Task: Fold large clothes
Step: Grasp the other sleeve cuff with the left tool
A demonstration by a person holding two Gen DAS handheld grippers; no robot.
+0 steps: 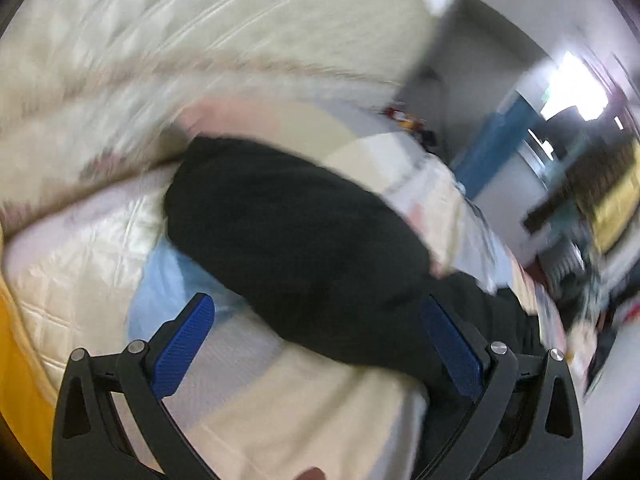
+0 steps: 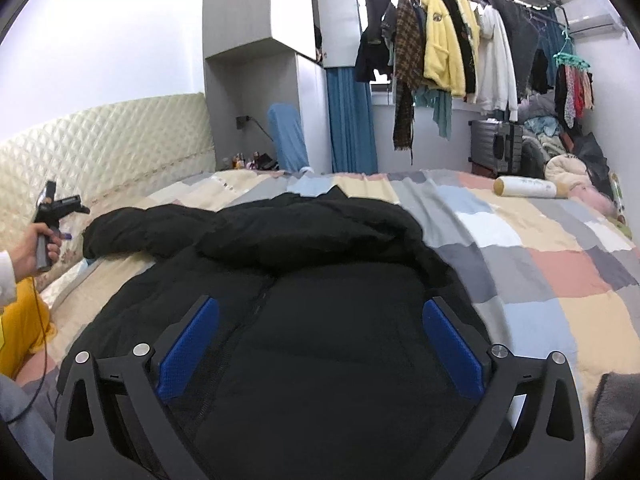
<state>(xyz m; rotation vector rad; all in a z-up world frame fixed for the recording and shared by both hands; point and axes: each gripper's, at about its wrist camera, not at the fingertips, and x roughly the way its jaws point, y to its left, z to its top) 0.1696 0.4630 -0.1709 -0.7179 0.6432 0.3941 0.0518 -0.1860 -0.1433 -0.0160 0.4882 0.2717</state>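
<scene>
Black puffy padded jacket (image 2: 304, 280) sprawls unfolded on the patchwork-quilted bed (image 2: 540, 264), under and ahead of the released right tongs (image 2: 320, 344), sleeve before the gaping, empty left tongs (image 1: 318, 344), folding all to do.

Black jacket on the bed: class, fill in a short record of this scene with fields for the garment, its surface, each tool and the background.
garment: black jacket, puffy, spread out, one sleeve reaching toward the headboard
surface: patchwork bedspread
left tool: open, over the sleeve end, view blurred
right tool: open, over the jacket body, gripping nothing
background: hanging clothes on a rack, blue curtain
</scene>
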